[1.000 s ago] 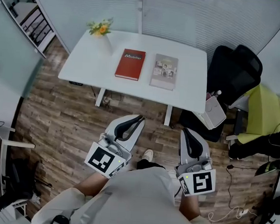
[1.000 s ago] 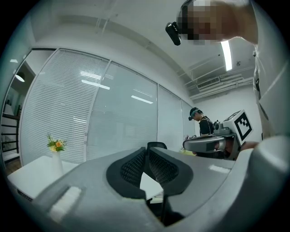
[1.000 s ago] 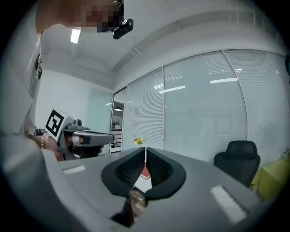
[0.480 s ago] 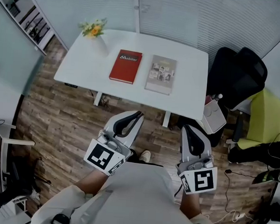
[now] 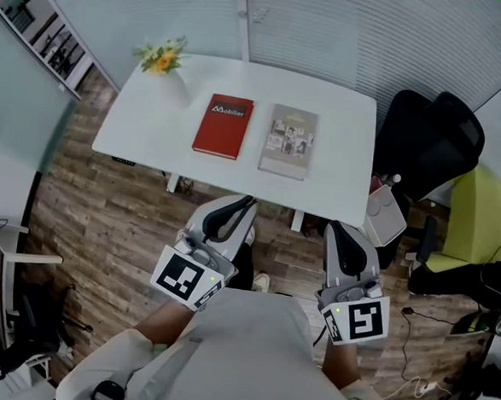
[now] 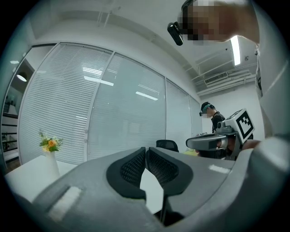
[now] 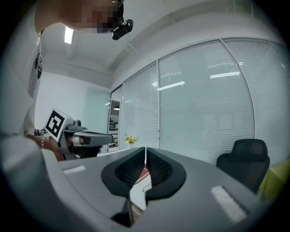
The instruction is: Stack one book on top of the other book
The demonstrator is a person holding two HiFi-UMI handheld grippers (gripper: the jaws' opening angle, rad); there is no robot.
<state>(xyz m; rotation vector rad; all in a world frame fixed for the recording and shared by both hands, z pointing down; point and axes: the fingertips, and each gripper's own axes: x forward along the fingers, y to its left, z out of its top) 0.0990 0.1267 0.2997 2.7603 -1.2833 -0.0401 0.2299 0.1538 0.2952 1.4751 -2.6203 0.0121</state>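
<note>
Two books lie side by side on the white table [image 5: 337, 184]: a red book [image 5: 223, 126] on the left and a grey book [image 5: 288, 140] with photos on its cover on the right. Both grippers hang short of the table's near edge, over the wooden floor. My left gripper [image 5: 248, 205] is shut and empty, pointing toward the table. My right gripper [image 5: 330, 233] is also shut with nothing in it. In the right gripper view, a sliver of the red book [image 7: 144, 173] shows between the shut jaws. In the left gripper view the jaws meet at the tips [image 6: 146, 150].
A white vase with yellow flowers [image 5: 164, 59] stands at the table's far left corner. A black office chair [image 5: 426, 143] and a small white bin [image 5: 386, 215] are to the right of the table. A shelf [image 5: 40, 26] lines the left wall. Another person stands in the background [image 6: 212, 118].
Both grippers have moved forward toward the table, which now appears closer and lower in the head view. The jaws stayed shut. The books have not moved.
</note>
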